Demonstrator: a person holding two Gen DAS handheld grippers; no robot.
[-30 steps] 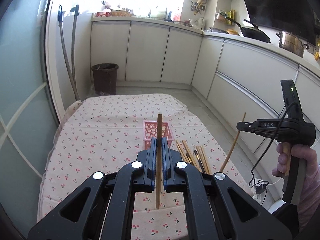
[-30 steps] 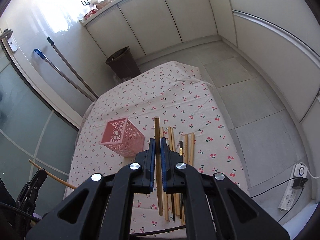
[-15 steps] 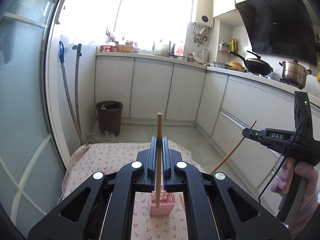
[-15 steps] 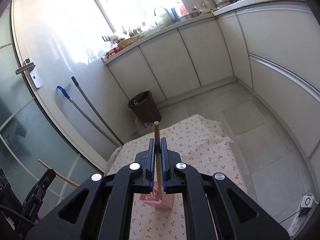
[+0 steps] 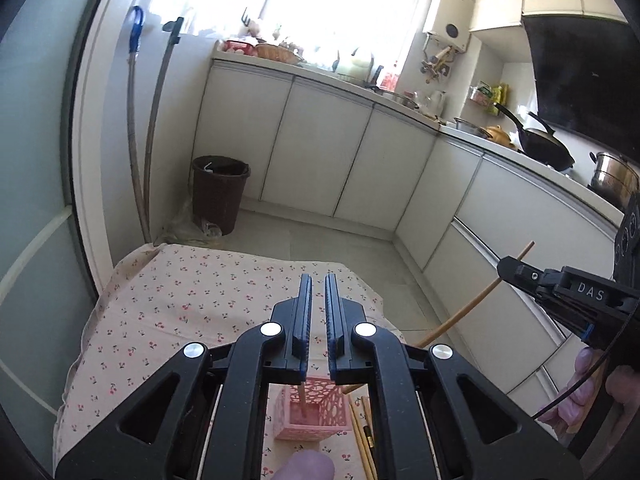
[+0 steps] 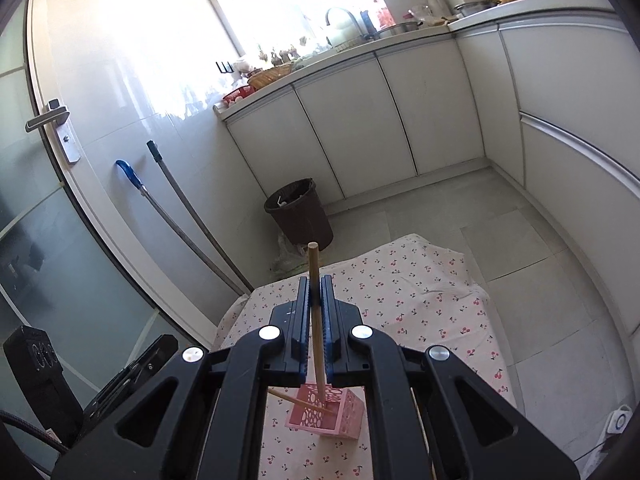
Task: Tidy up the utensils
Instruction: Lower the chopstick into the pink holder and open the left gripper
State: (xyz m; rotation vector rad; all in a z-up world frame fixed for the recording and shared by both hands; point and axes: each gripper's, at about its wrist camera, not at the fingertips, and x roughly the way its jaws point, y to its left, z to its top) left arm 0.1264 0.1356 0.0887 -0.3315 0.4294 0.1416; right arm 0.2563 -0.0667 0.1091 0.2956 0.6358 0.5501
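My left gripper (image 5: 318,280) hovers above the pink basket (image 5: 312,412); its jaws are opening, with a narrow gap and nothing between the pads. One wooden chopstick (image 5: 301,396) stands inside that basket. In the right wrist view my right gripper (image 6: 316,280) is shut on another chopstick (image 6: 315,304), whose lower end hangs over the pink basket (image 6: 340,416). The dropped chopstick (image 6: 298,400) leans there against the basket's rim. From the left wrist view the right gripper (image 5: 505,269) appears at the right, its chopstick (image 5: 472,308) slanting down.
Several loose chopsticks (image 5: 362,432) lie on the cherry-print tablecloth (image 5: 180,300) right of the basket. A brown bin (image 5: 220,192) and two mop handles (image 5: 140,140) stand beyond the table. White cabinets line the back and right. A power strip (image 6: 618,420) lies on the floor.
The left gripper let go of its chopstick, which dropped into the pink basket. Both grippers rose over the basket. The right gripper kept its hold on its chopstick.
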